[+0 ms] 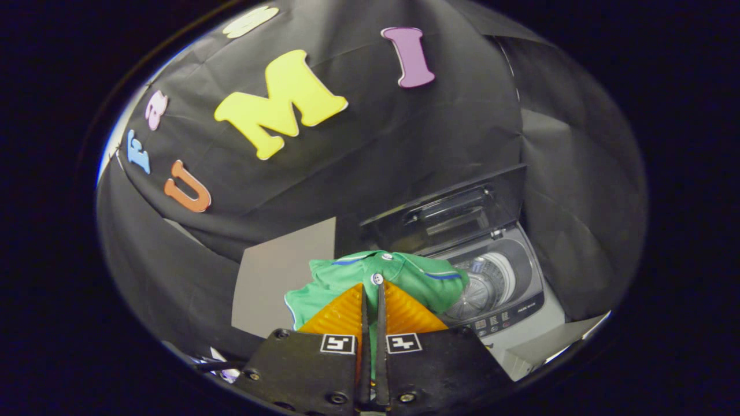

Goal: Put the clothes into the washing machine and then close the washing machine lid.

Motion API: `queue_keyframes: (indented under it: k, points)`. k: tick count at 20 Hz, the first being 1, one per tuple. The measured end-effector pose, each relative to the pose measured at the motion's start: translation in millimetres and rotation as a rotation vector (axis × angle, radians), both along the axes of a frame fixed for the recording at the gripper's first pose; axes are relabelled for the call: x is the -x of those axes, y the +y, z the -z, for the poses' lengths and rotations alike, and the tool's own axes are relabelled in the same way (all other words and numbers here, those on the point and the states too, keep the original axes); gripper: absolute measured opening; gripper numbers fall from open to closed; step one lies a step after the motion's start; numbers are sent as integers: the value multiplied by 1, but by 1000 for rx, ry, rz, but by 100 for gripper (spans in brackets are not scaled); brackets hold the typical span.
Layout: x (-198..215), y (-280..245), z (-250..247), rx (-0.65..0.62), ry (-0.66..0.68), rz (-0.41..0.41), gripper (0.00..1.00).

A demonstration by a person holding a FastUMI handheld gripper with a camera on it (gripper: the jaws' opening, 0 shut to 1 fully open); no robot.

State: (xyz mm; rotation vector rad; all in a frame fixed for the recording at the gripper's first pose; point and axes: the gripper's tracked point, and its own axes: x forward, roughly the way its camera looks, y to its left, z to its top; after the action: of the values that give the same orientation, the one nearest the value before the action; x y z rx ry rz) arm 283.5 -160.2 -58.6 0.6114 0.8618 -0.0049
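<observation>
The tongs (pixel 372 289) are pressed together on a soft green polo shirt with blue trim and white buttons (pixel 404 274), pinching its fabric near the button placket. The shirt bunches around the fingertips, its crumpled bulk stretching crosswise, collar uppermost. Beyond and right of the tongs stands a grey top-loading washing machine (pixel 509 315), its ribbed metal drum (pixel 483 289) exposed and its dark glossy lid (pixel 451 214) raised upright.

green shirt (pixel 399 277) pinched in fingers; washing machine (pixel 509 289) lid open
</observation>
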Motion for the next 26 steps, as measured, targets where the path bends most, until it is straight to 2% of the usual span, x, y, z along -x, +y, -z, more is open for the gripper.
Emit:
queue_keyframes:
  k: [7, 12, 19, 26]
  points:
    - [-17, -65, 39, -34, 17, -64, 7]
    - [-24, -82, 76, -30, 36, -135, 7]
    - [-24, -76, 101, -130, 29, -107, 7]
    - [-26, -82, 123, -24, 15, -50, 7]
